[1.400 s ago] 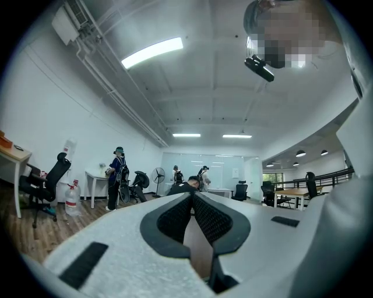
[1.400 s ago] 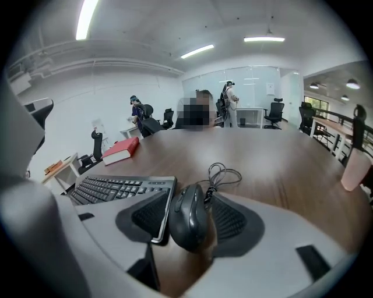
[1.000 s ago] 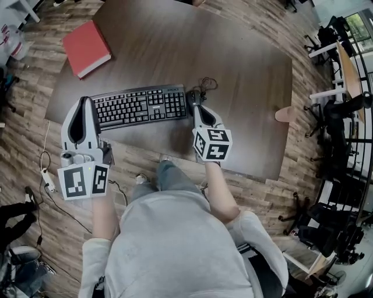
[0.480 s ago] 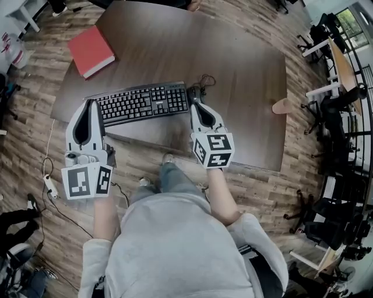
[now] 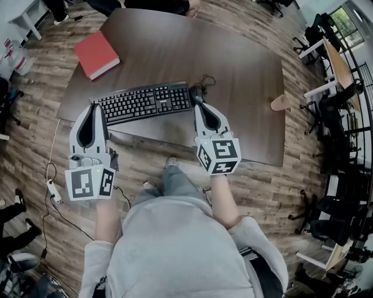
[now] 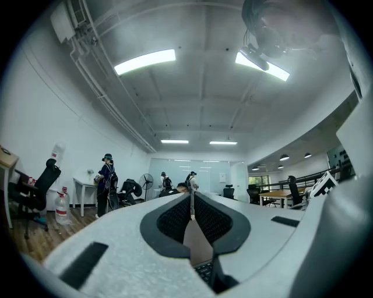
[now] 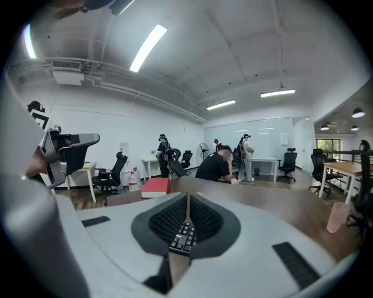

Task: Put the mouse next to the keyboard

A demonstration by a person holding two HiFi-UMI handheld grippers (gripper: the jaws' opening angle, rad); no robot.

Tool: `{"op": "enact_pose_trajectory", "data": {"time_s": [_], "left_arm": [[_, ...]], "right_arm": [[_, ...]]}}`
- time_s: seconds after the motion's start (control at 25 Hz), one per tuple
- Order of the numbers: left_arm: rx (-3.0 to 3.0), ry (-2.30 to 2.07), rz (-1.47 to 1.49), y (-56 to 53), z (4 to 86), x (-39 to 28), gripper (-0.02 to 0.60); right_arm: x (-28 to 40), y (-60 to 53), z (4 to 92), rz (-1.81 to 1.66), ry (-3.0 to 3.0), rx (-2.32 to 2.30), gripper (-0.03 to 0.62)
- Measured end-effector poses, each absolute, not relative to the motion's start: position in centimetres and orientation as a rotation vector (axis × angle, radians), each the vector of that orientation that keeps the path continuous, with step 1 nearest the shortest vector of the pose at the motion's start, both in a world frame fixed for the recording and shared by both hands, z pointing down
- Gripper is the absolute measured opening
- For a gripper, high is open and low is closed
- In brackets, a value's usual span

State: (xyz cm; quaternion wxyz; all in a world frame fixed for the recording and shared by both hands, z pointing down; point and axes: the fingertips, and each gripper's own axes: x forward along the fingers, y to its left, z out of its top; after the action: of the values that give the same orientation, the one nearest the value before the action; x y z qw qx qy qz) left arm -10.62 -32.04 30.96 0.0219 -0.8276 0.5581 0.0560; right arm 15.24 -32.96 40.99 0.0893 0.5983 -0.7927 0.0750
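Both grippers are low over the near edge of the table (image 5: 245, 70), and both are closed up tight. In the left gripper view the left gripper (image 6: 190, 201) has its jaws pressed together into one thin seam with nothing between them. Same story for the right gripper (image 7: 187, 202): jaws together, nothing held, only keyboard keys showing through the gap below the pads.

From the head view, the keyboard (image 5: 143, 102) lies along the near side of the table, toward its left half. The mouse (image 5: 196, 92) sits just beside the keyboard's right end, a small dark shape, and its cable (image 5: 206, 80) is bunched in a loose coil just behind it. The right gripper's tip is right at the near side of the mouse; I cannot tell whether it touches. The left gripper's tip is at the keyboard's left end, over the table's near left corner.

A red book (image 5: 97, 54) lies toward the far left corner, well apart from the keyboard. A pink object (image 5: 280, 103) stands at the right edge. A person (image 5: 157, 6) leans on the far edge.
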Motion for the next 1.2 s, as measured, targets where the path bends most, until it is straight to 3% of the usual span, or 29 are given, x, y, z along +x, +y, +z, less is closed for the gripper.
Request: {"op": "enact_pose_trajectory", "data": {"time_s": [1.2], "left_arm": [[-2.541, 1.655, 0.216, -24.8, 28.5, -14.4, 0.023]], "right_arm": [[11.1, -24.7, 31.9, -0.051, -2.451, 1.894, 0.02]]}}
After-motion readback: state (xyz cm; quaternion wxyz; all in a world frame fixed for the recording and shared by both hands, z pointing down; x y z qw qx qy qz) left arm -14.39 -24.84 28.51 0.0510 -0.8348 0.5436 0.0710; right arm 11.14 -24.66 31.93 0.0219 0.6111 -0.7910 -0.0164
